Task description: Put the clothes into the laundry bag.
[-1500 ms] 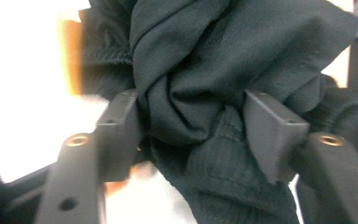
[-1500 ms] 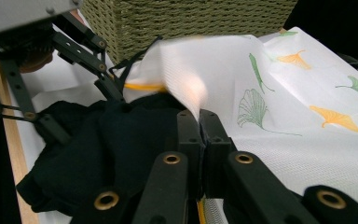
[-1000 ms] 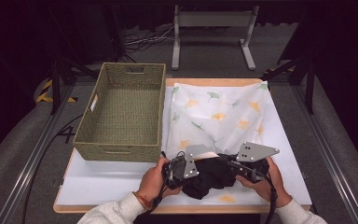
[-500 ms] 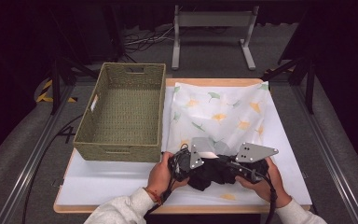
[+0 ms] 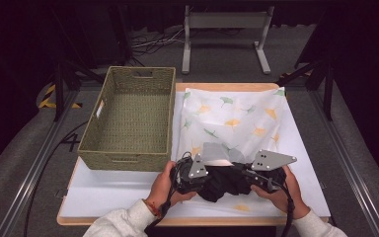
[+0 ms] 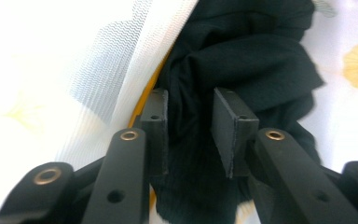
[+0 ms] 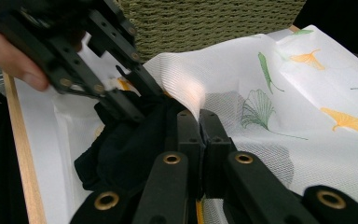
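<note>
White tabletop [image 5: 103, 190] holds an olive woven rectangular basket [image 5: 128, 118] at centre-left. Lower centre, the left gripper [image 6: 189, 126] stands narrowly parted around crumpled black cloth [image 5: 224, 182]; rightward, the right gripper [image 7: 199, 135] pinches the white ginkgo-print mesh bag [image 5: 232, 118].

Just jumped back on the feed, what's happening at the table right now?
A person works a gripper in each hand at the near edge of the white mesh bag, which has a leaf print. The left gripper is open around a bunched black garment at the bag's mouth. The right gripper is shut on the bag's edge, lifting it. The woven basket to the left looks empty.
</note>
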`<control>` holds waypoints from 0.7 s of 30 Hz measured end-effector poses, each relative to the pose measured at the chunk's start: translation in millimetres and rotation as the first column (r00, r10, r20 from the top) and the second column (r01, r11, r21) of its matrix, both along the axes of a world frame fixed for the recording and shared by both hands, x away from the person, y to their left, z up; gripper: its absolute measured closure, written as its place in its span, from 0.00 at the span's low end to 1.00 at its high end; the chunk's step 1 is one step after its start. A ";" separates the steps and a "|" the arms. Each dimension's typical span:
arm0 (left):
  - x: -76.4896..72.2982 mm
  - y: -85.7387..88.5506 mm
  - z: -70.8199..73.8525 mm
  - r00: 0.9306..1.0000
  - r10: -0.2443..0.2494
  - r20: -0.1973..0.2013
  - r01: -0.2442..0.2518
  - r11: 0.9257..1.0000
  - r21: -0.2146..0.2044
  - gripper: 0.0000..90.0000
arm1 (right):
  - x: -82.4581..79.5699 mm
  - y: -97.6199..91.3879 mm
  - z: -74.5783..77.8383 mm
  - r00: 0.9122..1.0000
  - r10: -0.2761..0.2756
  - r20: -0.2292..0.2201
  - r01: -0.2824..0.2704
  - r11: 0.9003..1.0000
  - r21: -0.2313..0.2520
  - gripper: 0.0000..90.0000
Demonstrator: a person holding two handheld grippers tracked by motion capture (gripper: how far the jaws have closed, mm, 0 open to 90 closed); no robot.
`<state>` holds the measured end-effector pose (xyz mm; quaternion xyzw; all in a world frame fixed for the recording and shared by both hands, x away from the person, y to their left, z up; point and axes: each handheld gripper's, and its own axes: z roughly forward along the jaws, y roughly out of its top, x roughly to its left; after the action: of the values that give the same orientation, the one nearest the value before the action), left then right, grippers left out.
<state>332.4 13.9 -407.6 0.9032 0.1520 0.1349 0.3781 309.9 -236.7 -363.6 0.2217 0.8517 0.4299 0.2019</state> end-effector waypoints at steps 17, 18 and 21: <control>-28.8 -17.7 -6.2 0.991 -0.134 -0.009 0.134 0.991 0.003 0.93 | -0.5 2.5 0.6 1.000 0.000 0.006 0.000 1.000 -0.006 0.99; -27.7 -22.9 -9.1 0.991 -0.132 -0.011 0.132 0.991 0.004 0.93 | -0.4 2.5 0.5 1.000 0.001 0.006 -0.001 1.000 -0.005 0.99; -20.8 -35.2 -16.7 0.995 -0.092 -0.030 0.093 0.996 0.016 0.92 | -0.7 2.2 0.3 1.000 0.001 0.005 -0.001 1.000 -0.004 0.99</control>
<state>311.6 -21.3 -424.3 0.9143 0.1144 0.1055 0.3740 309.2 -234.5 -363.3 0.2197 0.8522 0.4288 0.2040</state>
